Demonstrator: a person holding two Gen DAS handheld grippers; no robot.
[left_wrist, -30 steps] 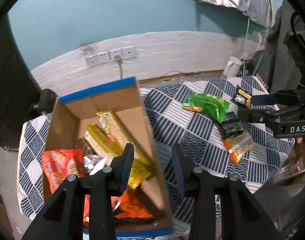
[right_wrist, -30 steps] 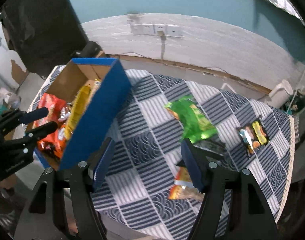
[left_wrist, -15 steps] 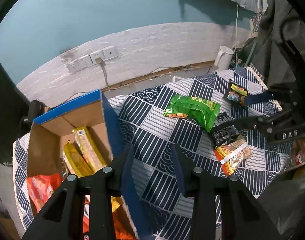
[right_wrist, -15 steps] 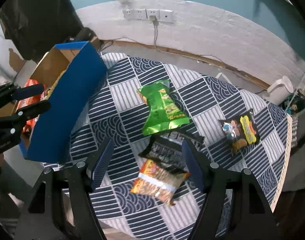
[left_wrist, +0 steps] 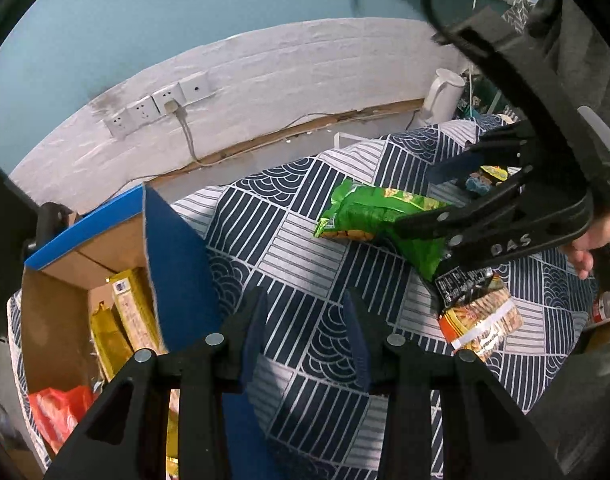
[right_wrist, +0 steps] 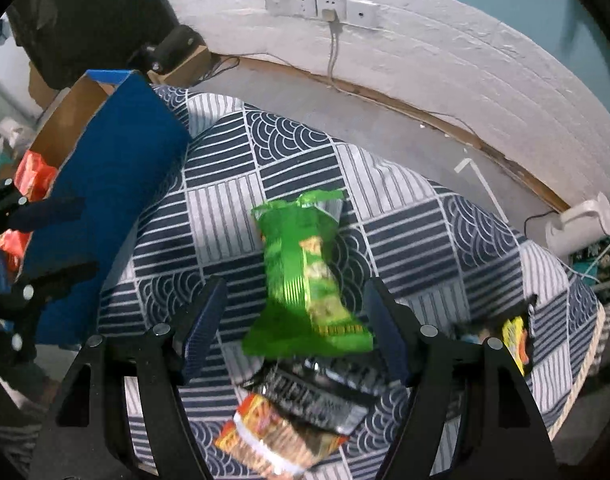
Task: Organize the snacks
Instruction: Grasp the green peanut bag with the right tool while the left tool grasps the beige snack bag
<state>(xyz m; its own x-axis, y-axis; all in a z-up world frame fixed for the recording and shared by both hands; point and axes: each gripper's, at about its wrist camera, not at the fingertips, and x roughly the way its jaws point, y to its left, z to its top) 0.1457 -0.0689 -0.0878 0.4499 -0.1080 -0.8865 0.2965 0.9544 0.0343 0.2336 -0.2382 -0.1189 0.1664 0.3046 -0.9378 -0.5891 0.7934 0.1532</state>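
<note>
A green snack bag (right_wrist: 305, 276) lies on the patterned tablecloth (right_wrist: 233, 208); it also shows in the left wrist view (left_wrist: 377, 216). My right gripper (right_wrist: 295, 312) is open, its jaws on either side of the bag's near end; in the left wrist view it (left_wrist: 421, 200) hovers over the bag. A black packet (right_wrist: 317, 396) and an orange packet (right_wrist: 273, 440) lie just below it. My left gripper (left_wrist: 305, 324) is open and empty beside the blue cardboard box (left_wrist: 177, 264), which holds yellow (left_wrist: 133, 320) and red packets (left_wrist: 53, 412).
A dark packet with yellow print (right_wrist: 513, 340) lies near the table's right edge. A white kettle (left_wrist: 441, 96) stands beyond the table. Wall sockets with a cable (right_wrist: 329, 4) are on the white wall behind. The box (right_wrist: 105, 184) stands at the table's left end.
My right gripper moved forward over the table to straddle the green bag. My left gripper swung right, away from above the box, toward the tablecloth.
</note>
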